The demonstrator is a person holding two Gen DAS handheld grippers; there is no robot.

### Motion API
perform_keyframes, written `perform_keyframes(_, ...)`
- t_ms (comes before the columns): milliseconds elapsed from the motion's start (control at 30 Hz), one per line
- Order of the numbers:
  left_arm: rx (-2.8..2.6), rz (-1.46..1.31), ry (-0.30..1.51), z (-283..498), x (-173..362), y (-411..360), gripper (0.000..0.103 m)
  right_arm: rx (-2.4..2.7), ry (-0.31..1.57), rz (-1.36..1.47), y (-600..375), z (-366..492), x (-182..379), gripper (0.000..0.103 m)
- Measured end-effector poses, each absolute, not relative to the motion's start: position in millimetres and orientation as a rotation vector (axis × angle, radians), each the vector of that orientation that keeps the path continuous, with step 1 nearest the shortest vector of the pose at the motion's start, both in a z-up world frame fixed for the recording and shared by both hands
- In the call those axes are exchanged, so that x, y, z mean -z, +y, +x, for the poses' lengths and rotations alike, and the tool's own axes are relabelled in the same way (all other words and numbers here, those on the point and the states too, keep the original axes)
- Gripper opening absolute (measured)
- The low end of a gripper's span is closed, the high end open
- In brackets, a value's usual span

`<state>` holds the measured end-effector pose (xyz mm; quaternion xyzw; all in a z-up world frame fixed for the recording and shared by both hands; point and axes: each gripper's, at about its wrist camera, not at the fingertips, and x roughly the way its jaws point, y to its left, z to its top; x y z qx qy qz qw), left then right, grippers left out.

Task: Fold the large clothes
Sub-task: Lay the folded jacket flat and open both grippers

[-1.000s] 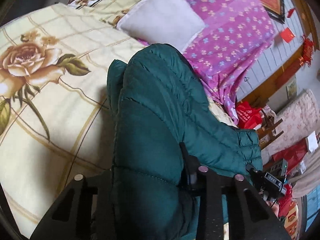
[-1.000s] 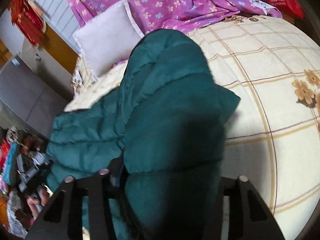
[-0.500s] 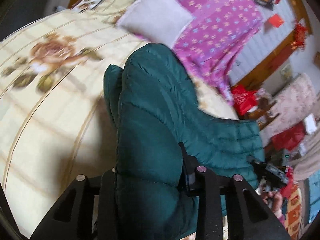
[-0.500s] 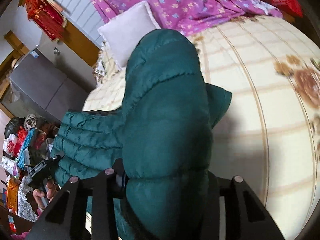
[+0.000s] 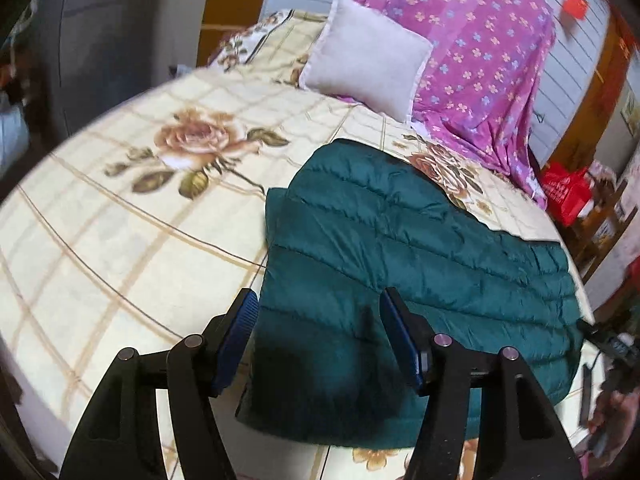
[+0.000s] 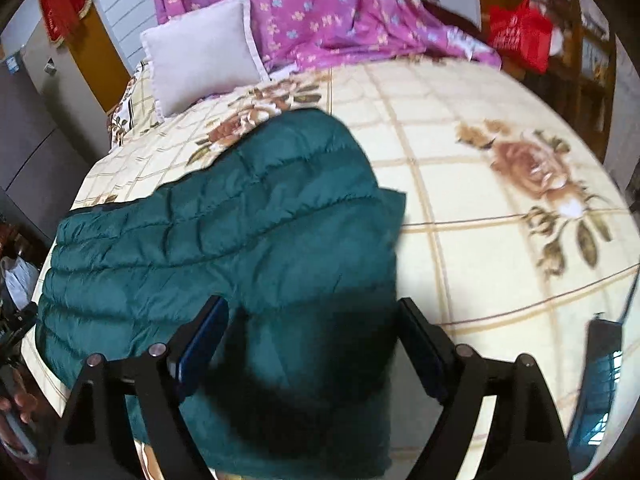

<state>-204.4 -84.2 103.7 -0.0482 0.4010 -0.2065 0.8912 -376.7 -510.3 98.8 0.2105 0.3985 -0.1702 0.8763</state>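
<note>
A dark green quilted puffer jacket [image 5: 400, 264] lies folded flat on a cream bedspread with a rose print [image 5: 132, 224]. It also shows in the right wrist view [image 6: 240, 240]. My left gripper [image 5: 318, 312] is open and empty, hovering just above the jacket's near edge. My right gripper [image 6: 312, 320] is open and empty too, above the jacket's near part. The blue pads of both grippers stand wide apart and hold no cloth.
A white pillow [image 5: 368, 56] and a purple flowered sheet [image 5: 480, 56] lie at the head of the bed. A red bag [image 5: 566, 194] and cluttered furniture stand beside the bed. A dark cabinet [image 6: 28, 128] stands off the bed's other side.
Both grippers have opened and let go of the jacket, then pulled back. The jacket, held up in a bundle before, now lies flat and folded on the bed.
</note>
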Motion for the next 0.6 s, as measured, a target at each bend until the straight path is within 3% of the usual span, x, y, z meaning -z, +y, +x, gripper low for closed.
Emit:
perform_keyframes(300, 0.409, -0.045, 0.787, -235.0, -106.0, -108.1, 0.044, 0.276, 0.769, 0.404, -450.3, -398.8, -124.1, 0.088)
perform_keyframes(600, 0.422, -0.002, 0.744, -263.7, -105.4, -135.7, 0.044, 0.254, 0.724, 0.37, -396.7, -393.2, -109.0, 0.092)
